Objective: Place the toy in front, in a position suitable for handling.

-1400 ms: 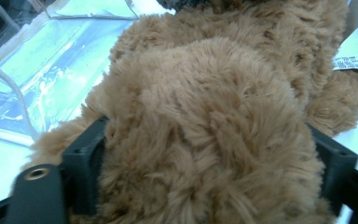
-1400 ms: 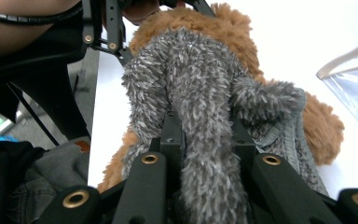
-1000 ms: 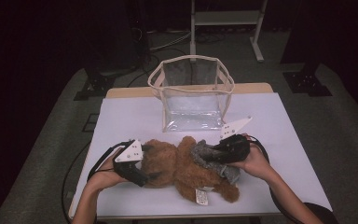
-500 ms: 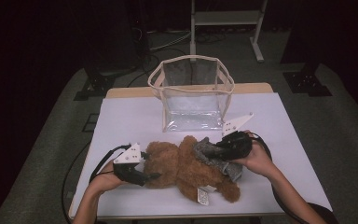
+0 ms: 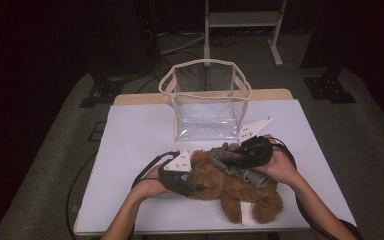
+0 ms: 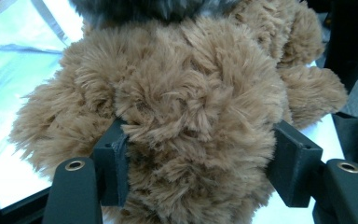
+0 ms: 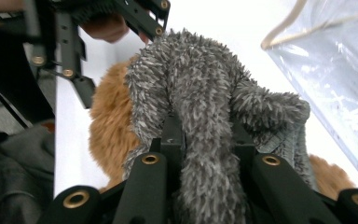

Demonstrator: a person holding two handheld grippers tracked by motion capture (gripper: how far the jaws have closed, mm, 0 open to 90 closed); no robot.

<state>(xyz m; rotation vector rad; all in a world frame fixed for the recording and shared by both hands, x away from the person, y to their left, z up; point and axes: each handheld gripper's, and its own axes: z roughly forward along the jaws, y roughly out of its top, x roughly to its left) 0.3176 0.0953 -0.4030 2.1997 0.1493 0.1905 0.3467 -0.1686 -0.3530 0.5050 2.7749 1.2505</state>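
A brown plush teddy bear (image 5: 230,189) lies on the white table (image 5: 135,130), with a grey fuzzy garment (image 5: 225,154) on its upper part. My left gripper (image 5: 196,188) comes at the bear from the left. In the left gripper view its jaws have just been closing, and the left gripper (image 6: 200,158) now squeezes a thick wad of the bear's brown fur (image 6: 191,93). My right gripper (image 5: 232,162) reaches in from the right. In the right gripper view the right gripper (image 7: 205,135) is shut on a fold of the grey garment (image 7: 191,79).
A clear plastic bag (image 5: 207,107) with a cream rim stands open just behind the bear, at the table's middle back. A white tag (image 5: 246,212) hangs by the bear's legs near the front edge. Cables trail from both grippers over the table.
My left gripper has slid right, up against the bear, and its jaws have shut on the brown fur. The right gripper and the grey garment have stayed in place.
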